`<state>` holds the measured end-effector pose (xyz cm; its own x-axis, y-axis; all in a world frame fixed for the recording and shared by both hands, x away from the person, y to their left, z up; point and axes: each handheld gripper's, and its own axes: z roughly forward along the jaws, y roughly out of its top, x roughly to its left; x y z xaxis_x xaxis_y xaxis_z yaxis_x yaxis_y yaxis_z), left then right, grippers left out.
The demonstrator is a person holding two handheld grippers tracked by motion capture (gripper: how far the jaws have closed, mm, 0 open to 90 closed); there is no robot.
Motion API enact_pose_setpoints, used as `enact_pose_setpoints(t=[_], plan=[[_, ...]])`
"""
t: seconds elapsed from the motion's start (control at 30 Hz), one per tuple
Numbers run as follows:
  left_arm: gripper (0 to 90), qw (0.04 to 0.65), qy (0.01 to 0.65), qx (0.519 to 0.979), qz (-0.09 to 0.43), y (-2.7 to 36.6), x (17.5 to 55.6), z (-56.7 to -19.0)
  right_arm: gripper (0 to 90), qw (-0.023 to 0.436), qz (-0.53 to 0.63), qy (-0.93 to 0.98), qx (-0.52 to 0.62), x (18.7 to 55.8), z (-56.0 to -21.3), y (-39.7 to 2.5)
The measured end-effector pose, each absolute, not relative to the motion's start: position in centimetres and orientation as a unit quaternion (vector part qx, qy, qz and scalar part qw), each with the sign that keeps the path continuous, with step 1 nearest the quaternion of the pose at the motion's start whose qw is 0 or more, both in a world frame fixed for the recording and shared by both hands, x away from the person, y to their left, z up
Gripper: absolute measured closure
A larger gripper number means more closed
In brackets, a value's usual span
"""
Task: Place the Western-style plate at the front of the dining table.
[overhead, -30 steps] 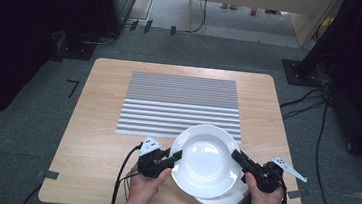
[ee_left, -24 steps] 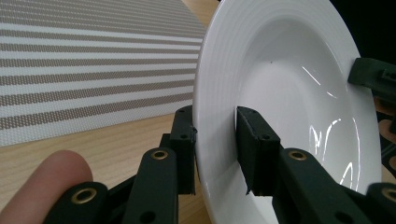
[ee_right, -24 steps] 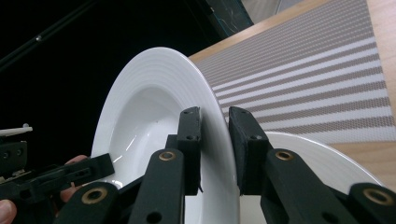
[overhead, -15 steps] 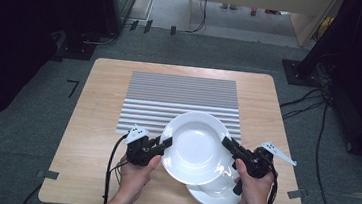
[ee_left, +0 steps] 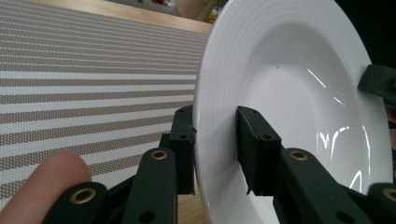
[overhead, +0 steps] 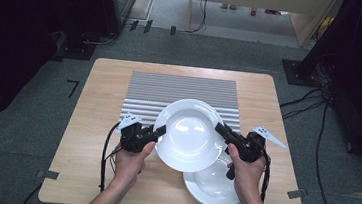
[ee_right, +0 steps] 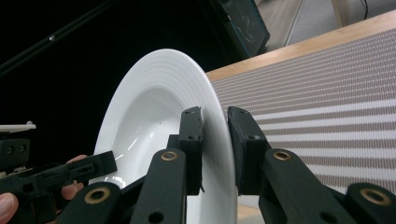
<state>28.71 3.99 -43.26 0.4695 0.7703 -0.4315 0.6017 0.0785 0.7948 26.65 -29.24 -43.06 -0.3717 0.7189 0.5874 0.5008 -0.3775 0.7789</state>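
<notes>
A white deep plate (overhead: 191, 133) hangs above the table, carried between both hands. My left gripper (overhead: 158, 130) is shut on its left rim; in the left gripper view the jaws clamp the plate (ee_left: 289, 93) rim from both sides. My right gripper (overhead: 221, 129) is shut on the right rim, and the right gripper view has the plate (ee_right: 154, 116) edge pinched between its jaws. A second white plate (overhead: 213, 185) lies on the table under the carried one, near the front right.
A grey striped placemat (overhead: 182, 94) covers the middle and far part of the wooden table (overhead: 103, 104). Cables trail from both grippers toward the front edge. Dark equipment and cables stand on the floor around the table.
Both grippers have carried the upper plate away from the person toward the placemat, uncovering more of the lower plate, which stayed in place.
</notes>
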Motion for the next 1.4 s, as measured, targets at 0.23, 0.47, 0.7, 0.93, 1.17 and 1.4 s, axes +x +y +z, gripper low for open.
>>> enact_pose_setpoints(t=[0.23, 0.47, 0.7, 0.93, 1.17, 1.4], plan=[[68.9, 0.526, 0.519, 0.669, 0.075, 4.7, 30.6, -43.0, 77.7, 0.095, 0.619, 0.554, 0.549, 28.6, -42.5, -28.5], [67.7, 0.520, 0.531, 0.665, 0.075, 5.3, 32.3, -43.2, 78.2, 0.102, 0.613, 0.569, 0.539, 30.9, -42.1, -27.5], [67.2, 0.508, 0.541, 0.666, 0.077, 5.6, 34.2, -43.1, 77.9, 0.099, 0.608, 0.574, 0.539, 32.7, -42.1, -27.0], [67.3, 0.499, 0.547, 0.667, 0.082, 5.8, 36.1, -42.9, 77.5, 0.085, 0.607, 0.569, 0.548, 35.0, -42.5, -26.7], [67.0, 0.487, 0.560, 0.665, 0.080, 5.9, 38.2, -43.4, 76.7, 0.083, 0.595, 0.574, 0.557, 37.2, -42.9, -26.3], [66.6, 0.466, 0.573, 0.669, 0.077, 5.8, 40.2, -44.1, 75.8, 0.080, 0.580, 0.574, 0.572, 39.4, -44.3, -25.9]])
